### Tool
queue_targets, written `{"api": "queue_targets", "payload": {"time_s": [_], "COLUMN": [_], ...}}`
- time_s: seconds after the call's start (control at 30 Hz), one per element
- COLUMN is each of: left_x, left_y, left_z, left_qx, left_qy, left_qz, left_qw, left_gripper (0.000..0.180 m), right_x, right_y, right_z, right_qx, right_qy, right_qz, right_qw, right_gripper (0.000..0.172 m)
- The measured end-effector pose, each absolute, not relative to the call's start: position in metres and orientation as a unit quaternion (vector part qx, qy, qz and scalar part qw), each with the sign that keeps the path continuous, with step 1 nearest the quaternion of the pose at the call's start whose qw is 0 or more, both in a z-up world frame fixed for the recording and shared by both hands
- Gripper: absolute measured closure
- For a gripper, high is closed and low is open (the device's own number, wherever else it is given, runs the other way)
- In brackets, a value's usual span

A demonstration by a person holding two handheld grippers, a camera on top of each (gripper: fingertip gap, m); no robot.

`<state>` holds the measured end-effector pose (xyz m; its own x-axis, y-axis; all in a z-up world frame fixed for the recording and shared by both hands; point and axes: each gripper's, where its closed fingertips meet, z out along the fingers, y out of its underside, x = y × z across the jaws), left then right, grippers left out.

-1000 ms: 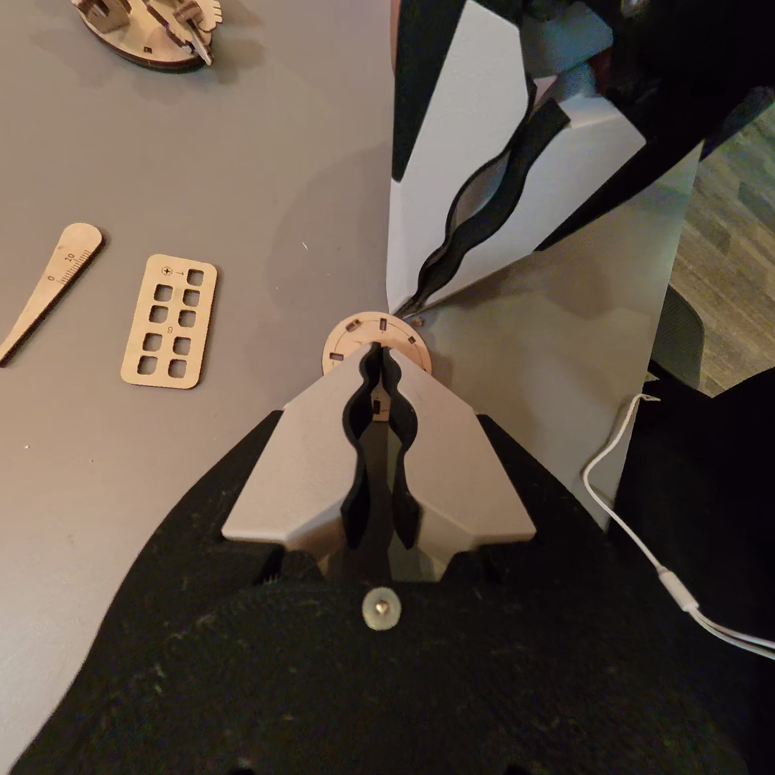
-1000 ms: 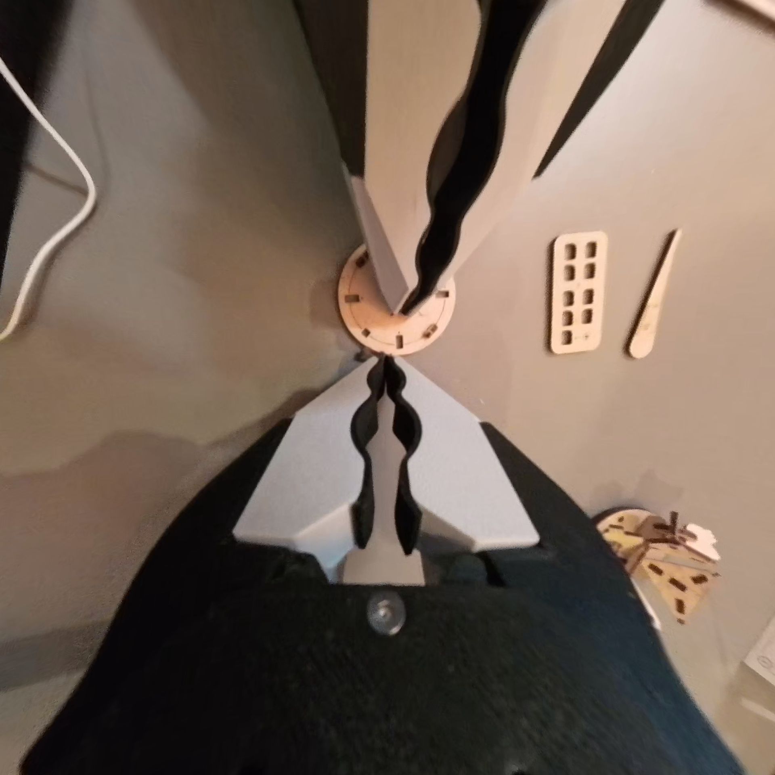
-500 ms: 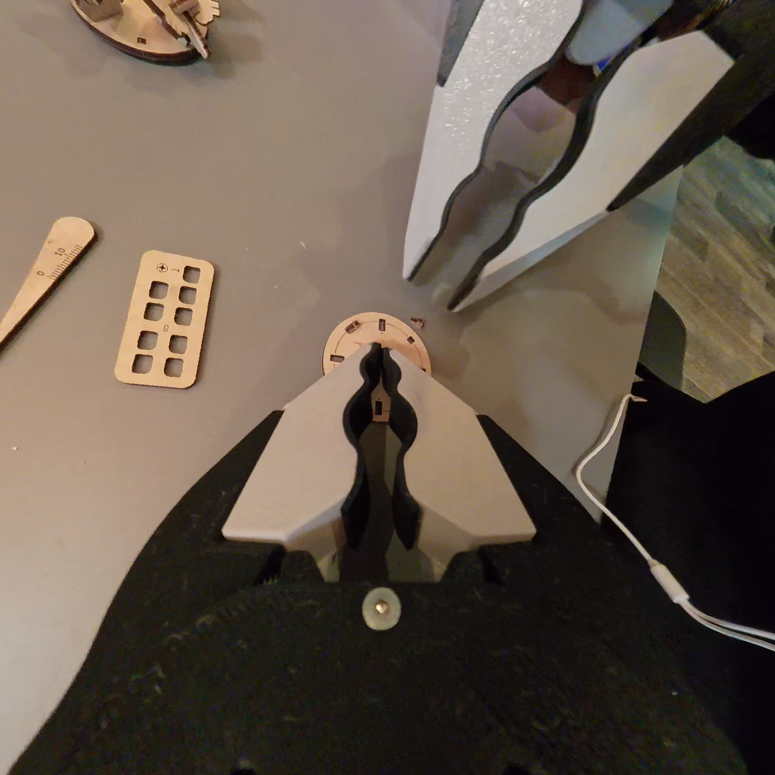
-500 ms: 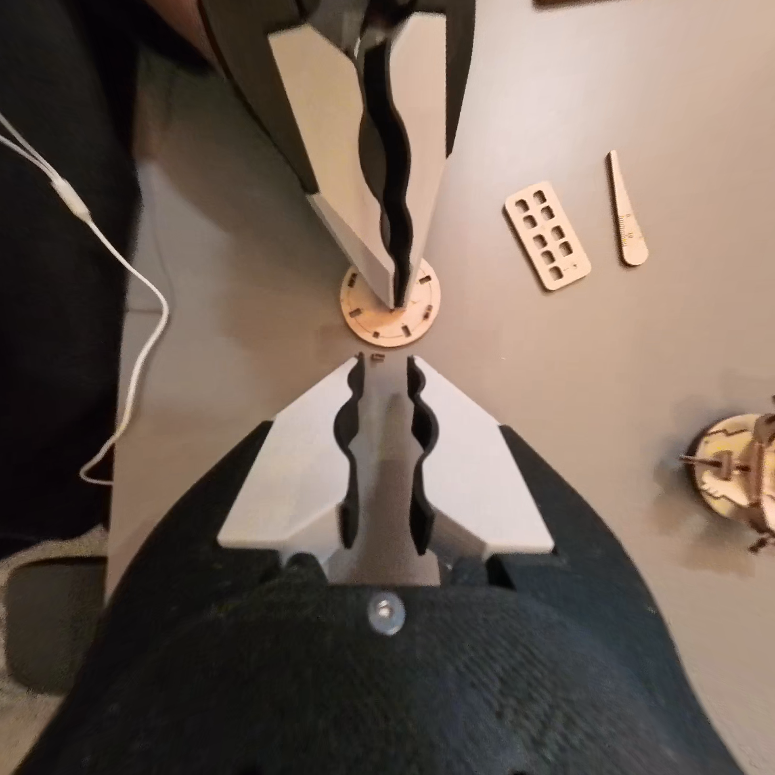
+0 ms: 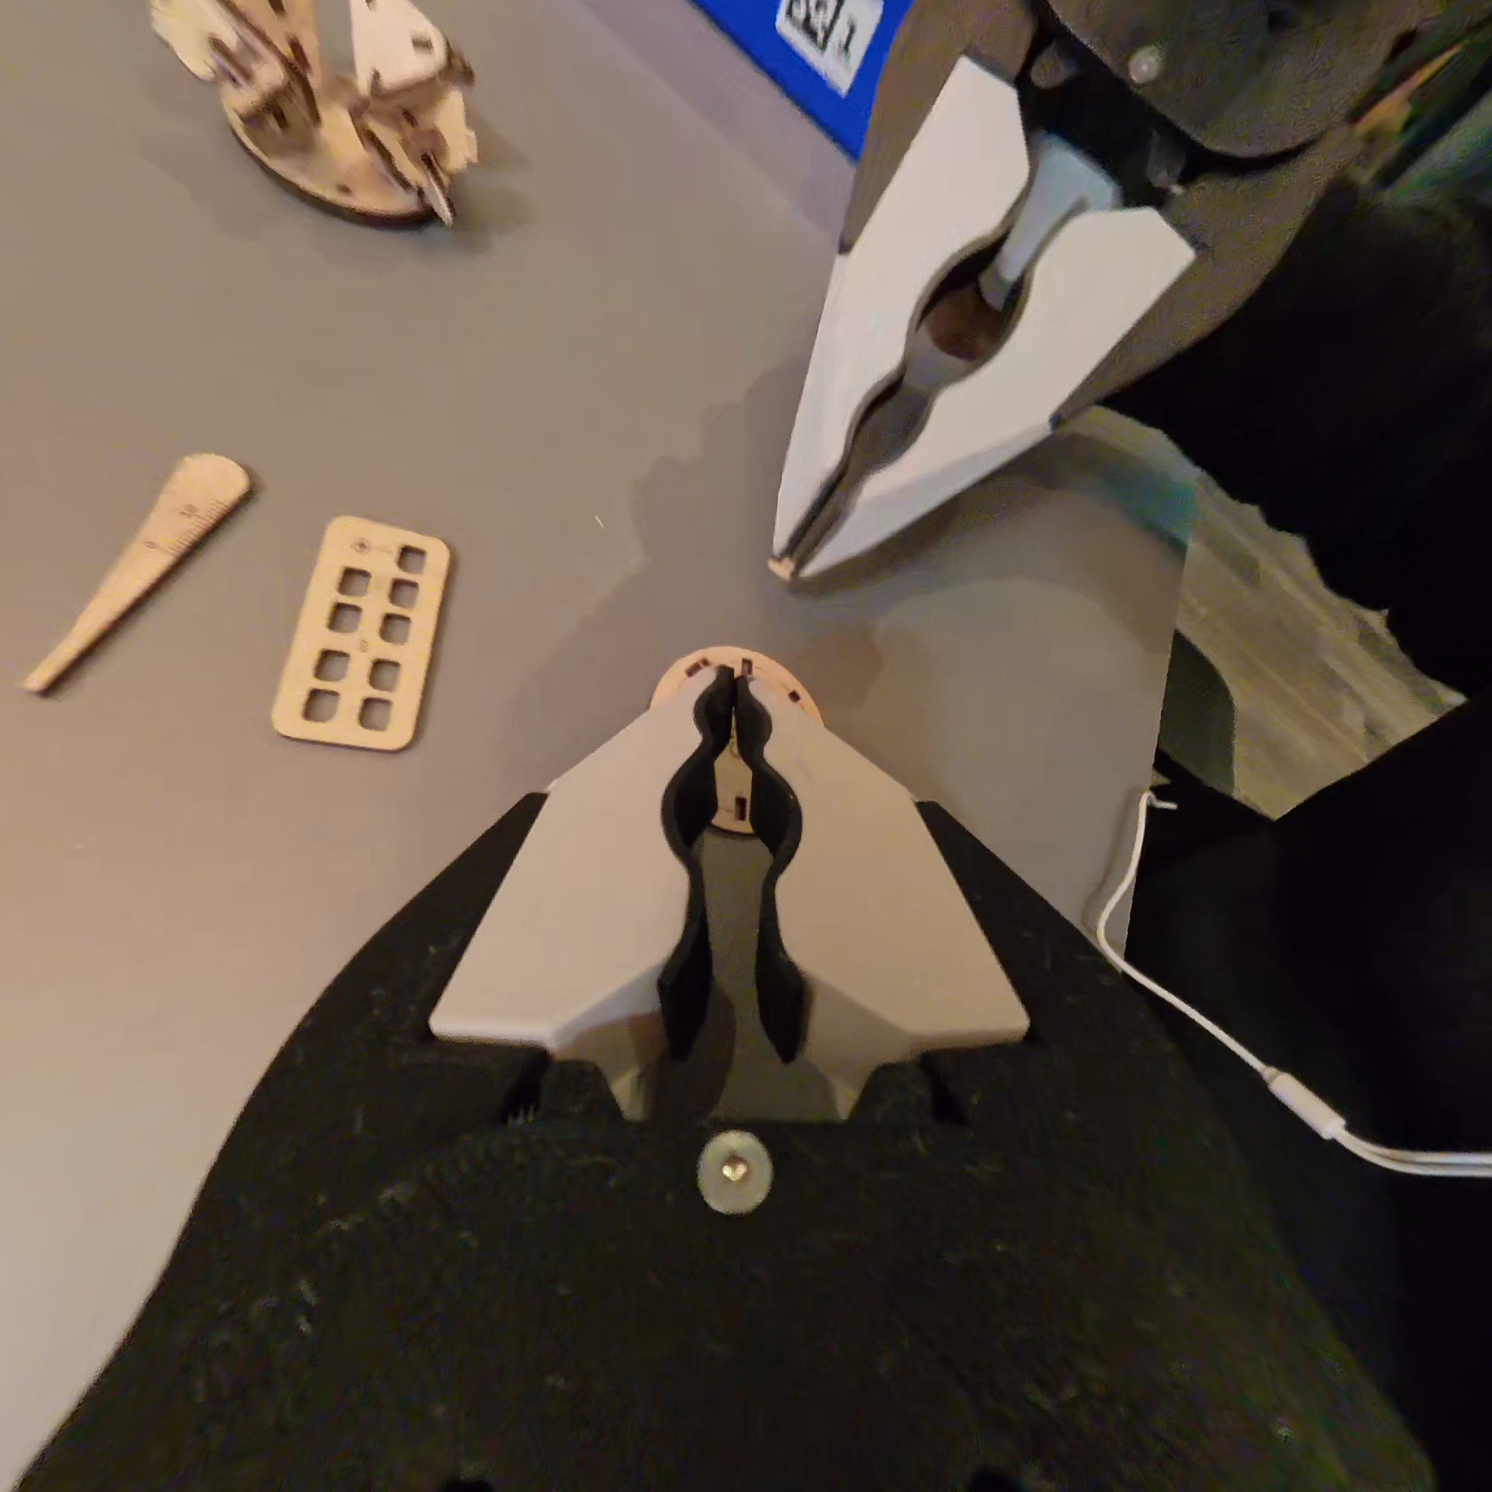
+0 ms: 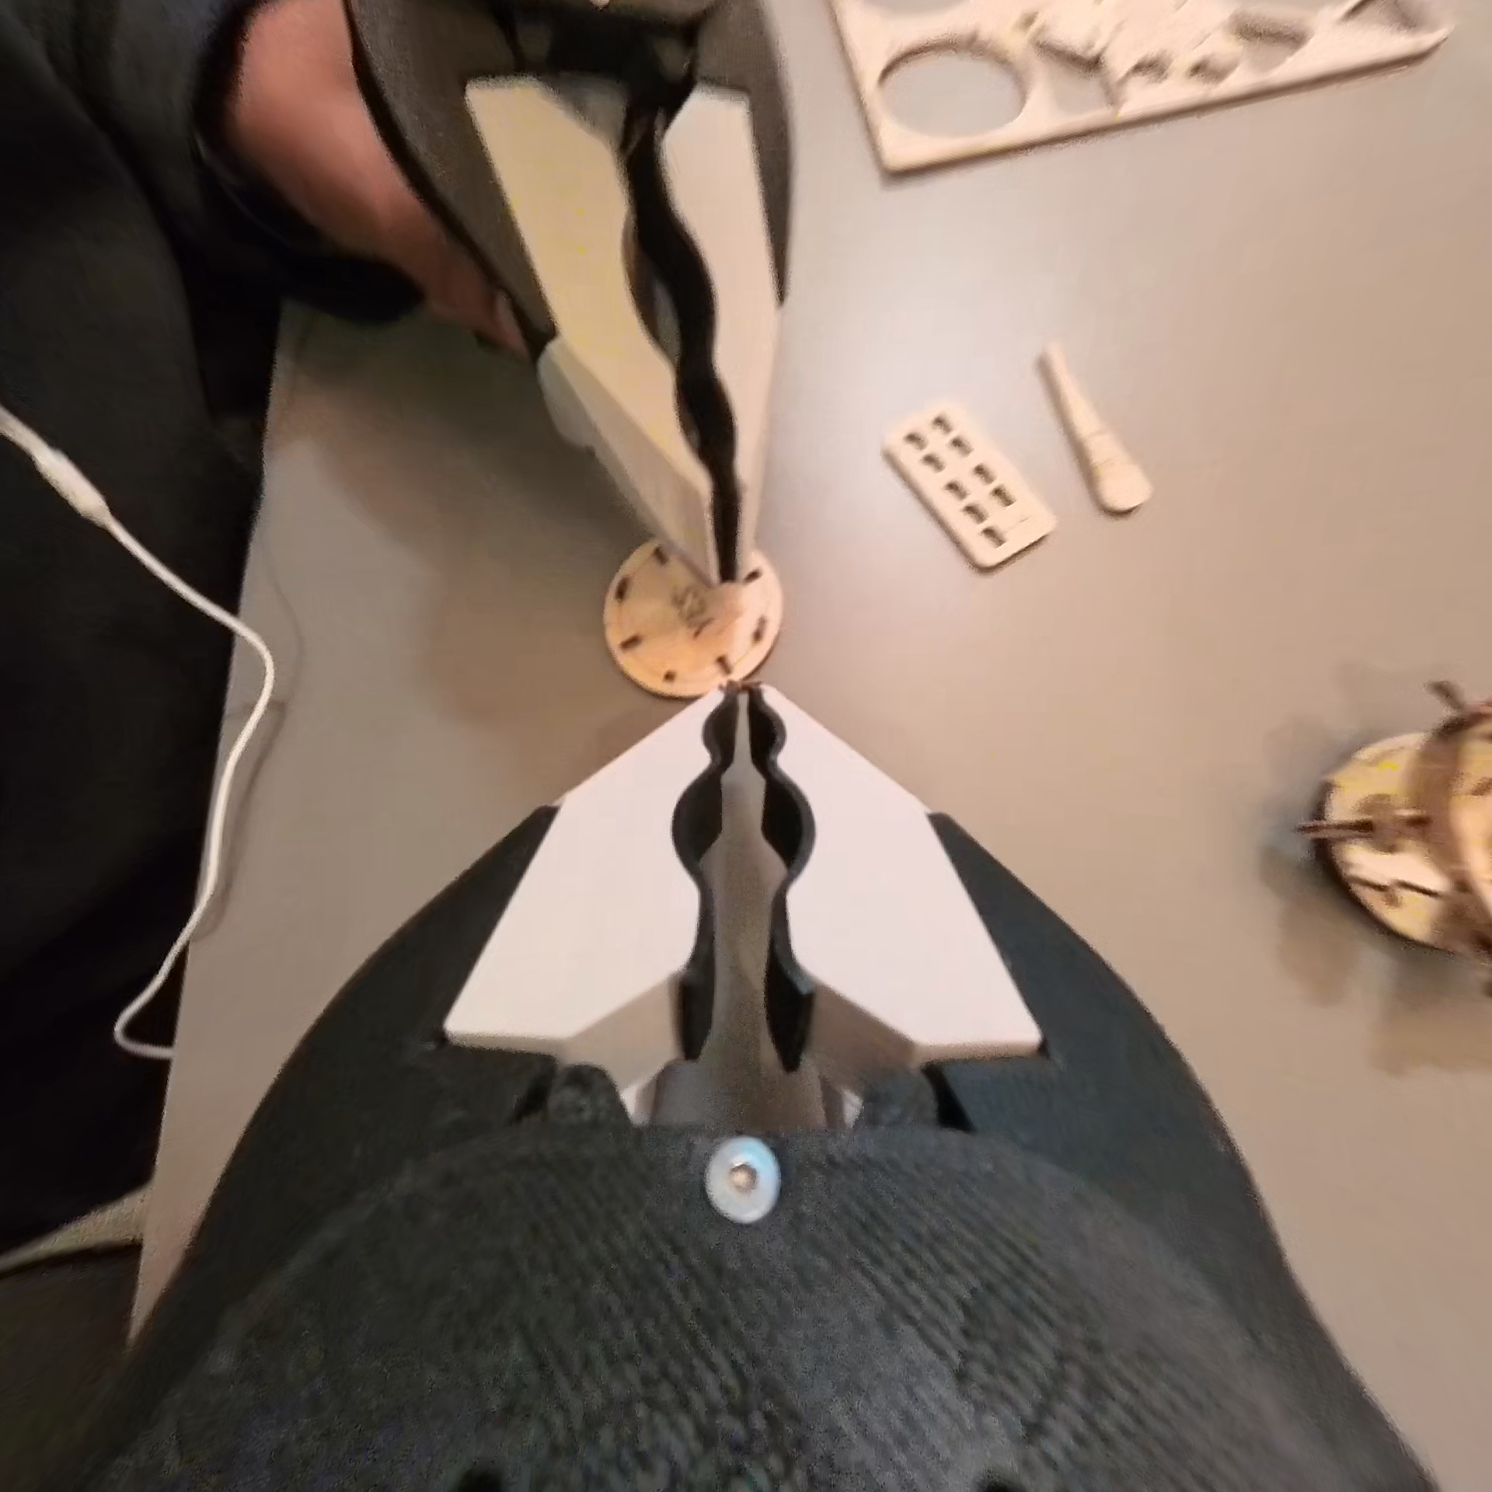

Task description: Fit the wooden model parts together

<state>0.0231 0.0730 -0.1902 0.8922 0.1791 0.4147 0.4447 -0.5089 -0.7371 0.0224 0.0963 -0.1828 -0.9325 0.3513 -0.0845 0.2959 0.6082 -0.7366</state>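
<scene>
Right gripper (image 6: 739, 698) jaws were apart a moment ago; now we see them closed on a tiny wooden piece (image 5: 780, 567) just beside the round wooden disc (image 6: 670, 638). Left gripper (image 5: 731, 686) is closed, empty, tips on the disc. Slotted plate (image 5: 361, 634), tapered stick (image 5: 137, 573) and wooden model (image 5: 347, 121) lie well apart from the disc.

My right hand-held gripper (image 5: 781, 565) has opened and closed again, now pinching a tiny wooden piece (image 5: 779, 567), lifted off the counter (image 5: 484, 387) beside the disc (image 6: 693, 626).
</scene>
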Motion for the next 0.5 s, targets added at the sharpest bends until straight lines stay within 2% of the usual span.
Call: {"api": "queue_targets", "payload": {"time_s": [0.13,0.3,0.37,0.5], "left_x": [-0.002,-0.042,-0.045,-0.025], "left_y": [0.067,0.062,0.063,0.066], "left_z": [-0.175,-0.14,-0.135,-0.138], "left_qx": [-0.847,-0.834,-0.822,-0.804], "left_qy": [-0.174,-0.148,-0.131,-0.129], "left_qz": [-0.094,-0.05,-0.048,-0.112], "left_qw": [0.493,0.529,0.552,0.569], "left_gripper": [0.18,0.18,0.18,0.172], "right_x": [-0.013,-0.043,-0.04,-0.035], "right_y": [0.097,0.079,0.078,0.081], "right_z": [-0.146,-0.137,-0.139,-0.128], "right_qx": [-0.199,-0.191,-0.195,-0.193], "right_qy": [-0.843,-0.781,-0.78,-0.756], "right_qz": [0.493,0.587,0.59,0.619], "right_qw": [0.08,0.096,0.069,0.089], "right_gripper": [0.171,0.172,0.171,0.172]}}
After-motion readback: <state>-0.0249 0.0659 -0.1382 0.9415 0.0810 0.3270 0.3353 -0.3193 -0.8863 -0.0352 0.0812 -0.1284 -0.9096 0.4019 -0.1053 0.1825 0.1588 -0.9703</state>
